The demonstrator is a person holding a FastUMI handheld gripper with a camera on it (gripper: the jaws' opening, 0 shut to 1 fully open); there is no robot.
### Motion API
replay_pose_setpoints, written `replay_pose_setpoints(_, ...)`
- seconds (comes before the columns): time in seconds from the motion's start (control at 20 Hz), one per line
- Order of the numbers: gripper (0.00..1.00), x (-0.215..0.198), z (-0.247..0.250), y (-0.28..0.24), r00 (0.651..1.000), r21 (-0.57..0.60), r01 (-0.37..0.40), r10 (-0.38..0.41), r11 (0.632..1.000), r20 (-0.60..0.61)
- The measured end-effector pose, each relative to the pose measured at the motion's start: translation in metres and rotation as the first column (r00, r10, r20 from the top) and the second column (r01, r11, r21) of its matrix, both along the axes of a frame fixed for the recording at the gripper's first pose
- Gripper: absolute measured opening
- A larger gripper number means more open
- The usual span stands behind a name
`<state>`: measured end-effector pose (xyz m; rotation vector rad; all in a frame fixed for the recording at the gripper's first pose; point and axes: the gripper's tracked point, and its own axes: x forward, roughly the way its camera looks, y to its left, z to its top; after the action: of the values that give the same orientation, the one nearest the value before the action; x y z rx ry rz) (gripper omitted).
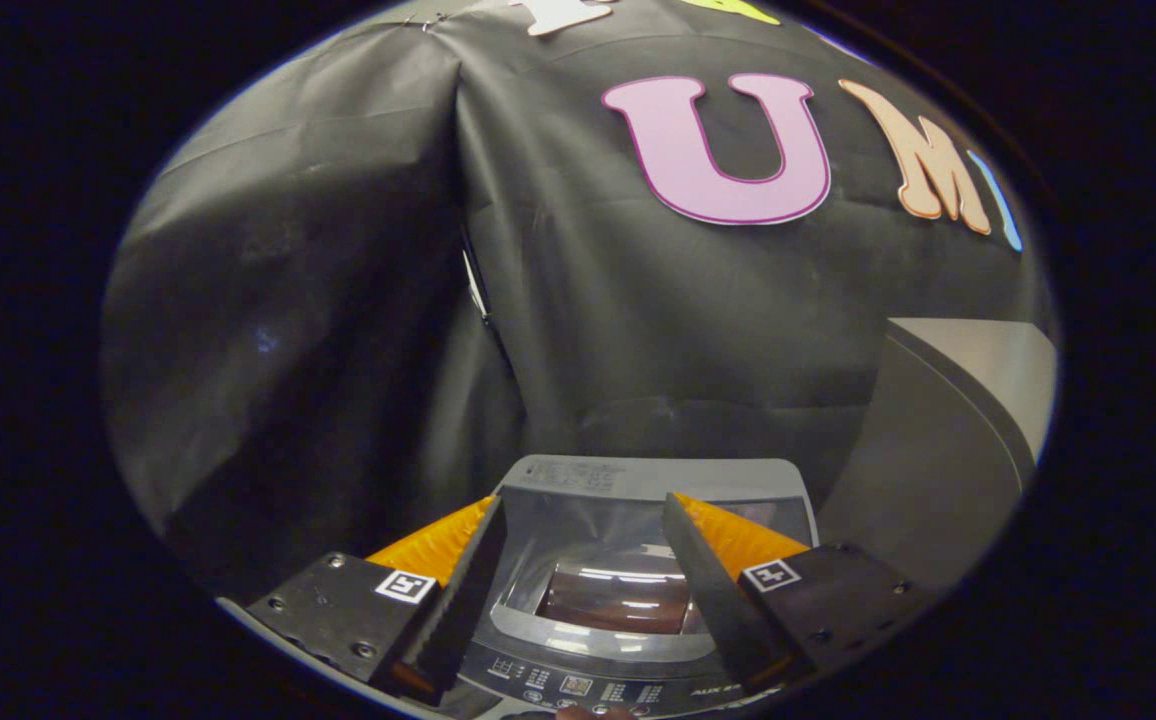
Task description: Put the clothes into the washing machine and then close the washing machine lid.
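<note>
Black cloth wall fills the upper frame, and down at the bottom centre sits the washing machine, its lid lying flat and closed, dark window catching the light. Gripper hangs over it, fingers spread wide, pinching nothing, lid showing between them. Control panel sits at the very bottom edge. Grey cabinet stands at lower right, just beside the machine.

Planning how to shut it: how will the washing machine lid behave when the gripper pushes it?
The lid looks like rigid glossy plastic, so probably stiff but slippery. It already seems to lie flat under the open gripper, so it likely won't move.
</note>
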<state>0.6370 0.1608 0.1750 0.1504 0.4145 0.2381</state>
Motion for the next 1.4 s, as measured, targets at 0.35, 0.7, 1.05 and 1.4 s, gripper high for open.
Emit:
replay_pose_setpoints(0.35,0.96,0.002,0.003,-0.007,0.997,0.003,0.005,-0.005,1.0,0.079)
replay_pose_setpoints(0.7,0.96,-0.035,0.001,-0.02,0.991,-0.015,0.024,-0.022,1.0,0.133)
replay_pose_setpoints(1.05,0.96,-0.083,0.008,-0.046,0.973,-0.015,0.073,-0.068,0.997,0.219)
replay_pose_setpoints(1.4,0.96,-0.123,0.006,-0.064,0.965,0.027,0.107,-0.11,0.994,0.238)
